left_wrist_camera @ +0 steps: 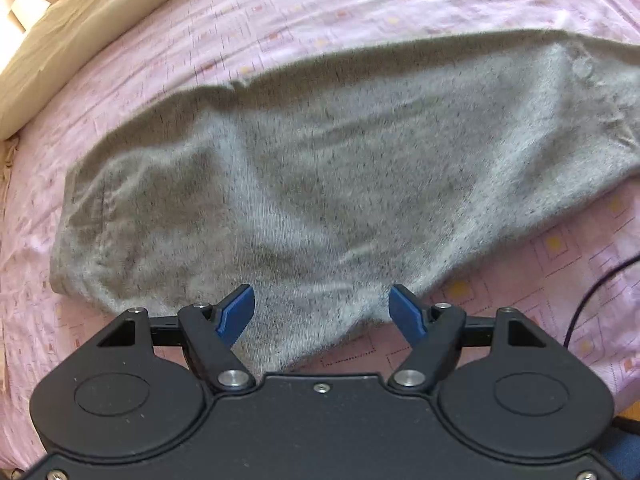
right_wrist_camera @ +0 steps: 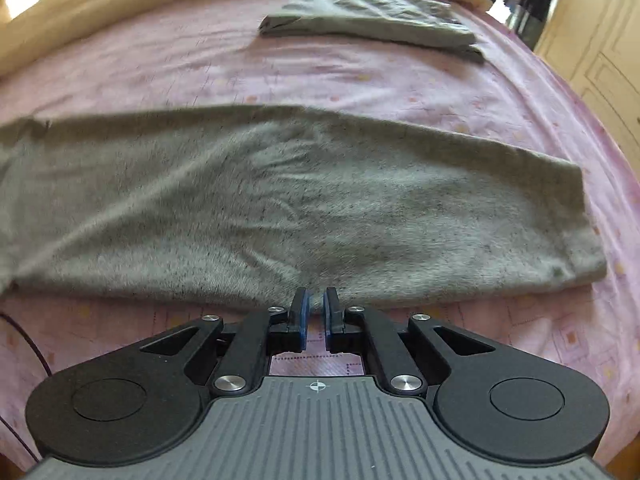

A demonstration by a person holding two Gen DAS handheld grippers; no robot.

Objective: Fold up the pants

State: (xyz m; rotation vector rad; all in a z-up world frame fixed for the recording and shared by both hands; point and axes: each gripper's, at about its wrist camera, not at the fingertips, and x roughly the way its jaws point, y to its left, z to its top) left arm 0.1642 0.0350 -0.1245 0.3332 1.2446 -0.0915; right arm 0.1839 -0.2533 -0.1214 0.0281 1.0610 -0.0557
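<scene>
A bed (right_wrist_camera: 168, 68) fills both views, spread with a pink sheet (left_wrist_camera: 360, 4) printed in small squares. A cream bolster (left_wrist_camera: 60, 36) runs along its far edge (sunlit at the left). Beyond the bed's right side stands a pale panelled door (right_wrist_camera: 600, 52). A dark cable (left_wrist_camera: 592, 292) trails over the sheet.

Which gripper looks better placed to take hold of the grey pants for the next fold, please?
Probably the left gripper: its jaws stand open over the near edge of the grey pants. The right gripper is nearly closed at the hem, apparently empty.
</scene>
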